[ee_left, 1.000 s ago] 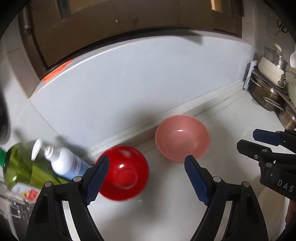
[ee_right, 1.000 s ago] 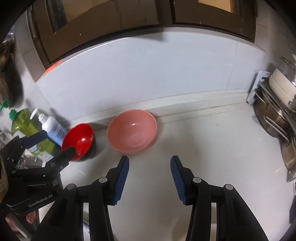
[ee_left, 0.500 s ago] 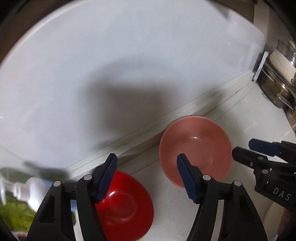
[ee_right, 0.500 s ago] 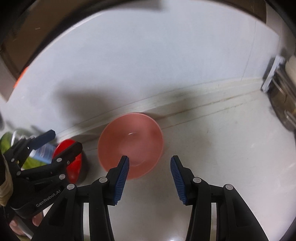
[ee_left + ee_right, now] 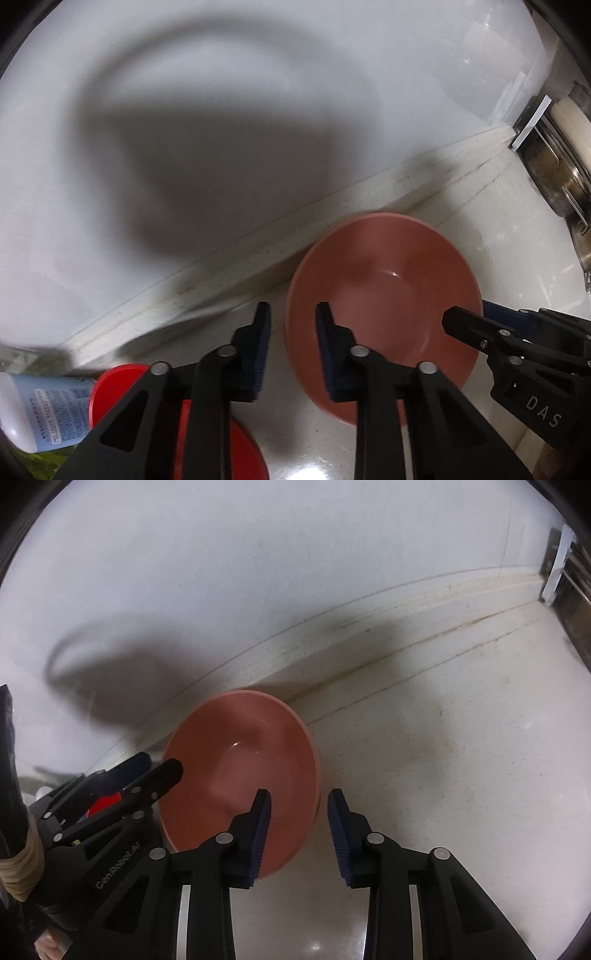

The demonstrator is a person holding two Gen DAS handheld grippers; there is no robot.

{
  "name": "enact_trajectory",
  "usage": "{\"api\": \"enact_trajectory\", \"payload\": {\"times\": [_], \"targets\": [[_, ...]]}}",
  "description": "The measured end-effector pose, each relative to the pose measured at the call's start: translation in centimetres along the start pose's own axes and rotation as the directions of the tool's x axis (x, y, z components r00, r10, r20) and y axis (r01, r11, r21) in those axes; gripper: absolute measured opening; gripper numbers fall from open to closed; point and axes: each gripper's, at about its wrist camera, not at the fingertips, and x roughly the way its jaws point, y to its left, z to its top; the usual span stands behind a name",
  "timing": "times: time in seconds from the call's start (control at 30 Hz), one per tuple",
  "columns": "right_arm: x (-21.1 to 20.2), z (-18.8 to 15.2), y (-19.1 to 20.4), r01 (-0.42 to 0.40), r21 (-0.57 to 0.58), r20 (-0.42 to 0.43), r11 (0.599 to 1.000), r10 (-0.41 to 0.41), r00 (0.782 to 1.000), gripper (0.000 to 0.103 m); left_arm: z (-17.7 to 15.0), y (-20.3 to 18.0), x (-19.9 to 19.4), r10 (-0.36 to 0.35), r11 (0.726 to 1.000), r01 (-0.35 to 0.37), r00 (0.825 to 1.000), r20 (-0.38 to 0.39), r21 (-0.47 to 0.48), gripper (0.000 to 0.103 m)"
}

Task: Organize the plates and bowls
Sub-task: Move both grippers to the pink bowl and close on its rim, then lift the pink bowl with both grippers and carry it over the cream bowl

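A pink bowl (image 5: 391, 295) sits on the white counter against the back wall; it also shows in the right wrist view (image 5: 236, 771). My left gripper (image 5: 291, 350) is open, its jaws straddling the bowl's left rim without gripping it. My right gripper (image 5: 299, 830) is open, its jaws straddling the bowl's right rim. Each gripper shows in the other's view, the right one (image 5: 476, 328) and the left one (image 5: 155, 768). A red bowl (image 5: 236, 443) sits on the counter to the left, mostly hidden under my left gripper; a sliver shows in the right wrist view (image 5: 105, 803).
A white bottle with a blue label (image 5: 40, 410) lies at the far left beside the red bowl. Steel pots and a white pot on a rack (image 5: 557, 155) stand at the right end of the counter. The wall ledge (image 5: 369, 627) runs just behind the bowls.
Both grippers have moved forward and down to the pink bowl. The left jaws have narrowed from wide open, and each gripper now has the bowl's rim between its jaws.
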Motion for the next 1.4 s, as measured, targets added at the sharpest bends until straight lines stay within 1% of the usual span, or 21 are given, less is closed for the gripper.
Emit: {"api": "enact_trajectory", "payload": {"times": [0.07,0.1,0.17,0.27,0.37,0.53,0.63,0.77,0.93,0.97,1.07,1.13,1.23,1.4], "targets": [[0.4,0.1,-0.1,0.002,0.006,-0.014,1.000,-0.002,1.000,0.023,0.0,-0.1,0.5,-0.006,1.000,0.006,1.000,-0.012,-0.001,0.016],[0.7,0.1,-0.2,0.000,0.011,-0.017,1.000,0.000,1.000,0.023,0.0,-0.1,0.6,-0.004,1.000,0.004,1.000,-0.014,0.000,0.015],[1.0,0.2,-0.3,0.002,0.014,-0.024,1.000,-0.002,1.000,0.019,0.0,0.0,0.8,0.012,1.000,-0.012,1.000,-0.007,0.003,0.009],[1.4,0.2,-0.5,0.017,0.014,-0.027,1.000,-0.016,0.999,0.012,0.1,0.2,0.9,0.002,1.000,-0.002,1.000,-0.007,-0.008,0.008],[1.4,0.1,-0.3,0.028,0.009,-0.022,1.000,-0.028,0.999,0.012,0.2,0.3,0.9,-0.001,1.000,0.001,1.000,-0.005,-0.011,0.008],[1.0,-0.2,0.2,0.047,-0.004,-0.012,0.999,-0.047,0.999,0.011,-0.6,0.3,-0.5,-0.005,1.000,0.006,1.000,0.010,-0.020,0.008],[0.1,-0.5,0.5,0.049,-0.012,-0.001,0.999,-0.049,0.999,0.011,-1.2,0.1,-1.5,-0.005,1.000,0.005,1.000,0.022,-0.016,0.008],[-2.2,-1.6,1.2,0.043,-0.024,0.019,0.999,-0.043,0.999,0.011,-2.6,-0.5,-4.2,-0.022,1.000,0.023,0.998,0.056,-0.020,0.008],[-5.9,-3.1,0.5,0.044,-0.038,0.054,0.998,-0.042,0.998,0.011,-4.3,-1.8,-7.4,-0.032,0.999,0.033,0.995,0.095,-0.010,0.008],[-5.7,-2.2,0.2,0.041,-0.037,0.064,0.998,-0.039,0.997,0.011,-4.8,-2.1,-8.1,-0.035,0.999,0.036,0.994,0.100,-0.006,0.008],[-7.3,-2.8,-0.4,0.036,-0.044,0.087,0.998,-0.032,0.996,0.011,-5.9,-3.1,-9.9,-0.055,0.998,0.055,0.993,0.108,-0.003,0.008],[-8.3,-4.6,-0.8,0.036,-0.050,0.100,0.998,-0.031,0.994,0.011,-6.3,-3.5,-10.6,-0.056,0.998,0.056,0.991,0.118,0.003,0.008],[-9.7,-6.5,-1.4,0.029,-0.048,0.116,0.998,-0.024,0.993,0.011,-8.0,-4.6,-12.3,-0.058,0.998,0.056,0.990,0.132,0.019,0.008],[-12.0,-9.1,-2.6,0.029,-0.044,0.134,0.999,-0.023,0.991,0.011,-10.2,-8.1,-14.3,-0.082,0.996,0.078,0.986,0.144,0.032,0.008]]}}
